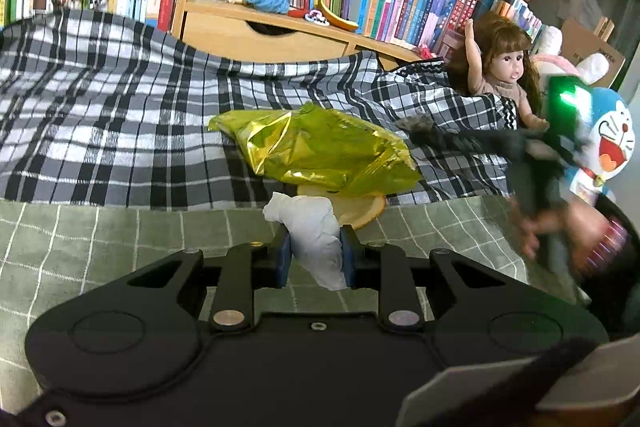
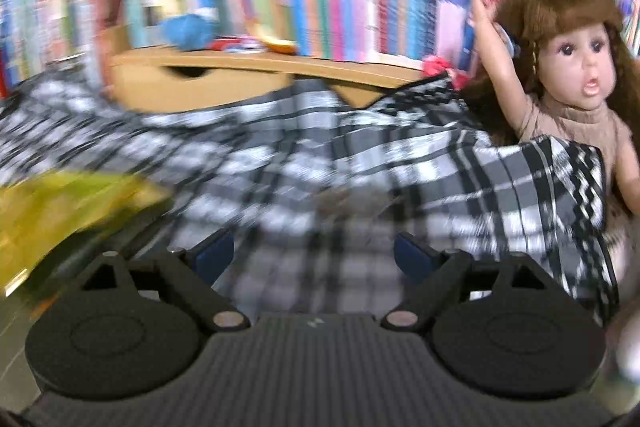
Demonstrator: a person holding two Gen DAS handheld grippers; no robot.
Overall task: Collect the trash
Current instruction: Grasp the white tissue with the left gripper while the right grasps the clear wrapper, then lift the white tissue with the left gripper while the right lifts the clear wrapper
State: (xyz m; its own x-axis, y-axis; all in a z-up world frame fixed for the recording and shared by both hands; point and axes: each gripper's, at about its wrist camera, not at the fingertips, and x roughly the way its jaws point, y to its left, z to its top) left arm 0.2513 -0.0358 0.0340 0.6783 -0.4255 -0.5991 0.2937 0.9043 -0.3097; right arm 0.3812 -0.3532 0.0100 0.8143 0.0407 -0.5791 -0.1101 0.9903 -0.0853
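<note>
While pinched: crumpled white tissue (image 1: 316, 239), twisted

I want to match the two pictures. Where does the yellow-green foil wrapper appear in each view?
Left wrist view: the foil wrapper lies at the centre, on the checked blanket, just beyond the tissue.
Right wrist view: the foil wrapper is at the left edge, blurred, partly cut off by the frame.
Shared landmark: the doll with brown hair, at the right in both views.
</note>
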